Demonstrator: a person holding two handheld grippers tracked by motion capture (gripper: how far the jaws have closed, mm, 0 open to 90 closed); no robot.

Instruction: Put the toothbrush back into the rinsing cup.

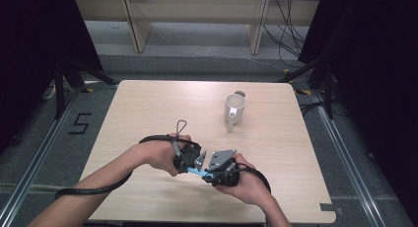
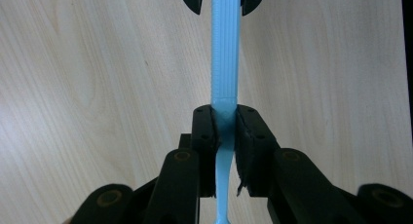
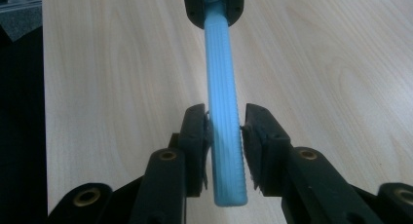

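**Blue stick mid-handover, grippers nose to nose**

Dark curtains (image 1: 34, 39) on both sides of the room and grey floor (image 1: 44, 153) all round, well out from the mug (image 1: 234, 108). Pale wood-grain table (image 1: 148, 103), bare but for that white mug, which stands upright.

Nearer than the mug and slightly to its left, close above the wood: left gripper (image 2: 225, 124) and right gripper (image 3: 225, 131), pointed at each other. Left gripper clamped tight on the thin neck of the stick (image 2: 225, 53). Right gripper's pads flanking the ribbed end, one touching and the other at most a hair off. Pressing or not: cannot tell.

Judged step: passing the stick from left to right. Next move calls for a firm squeeze by the right before any loosening of the left, to avoid a drop onto the table. After that, probably a carry toward the mug.
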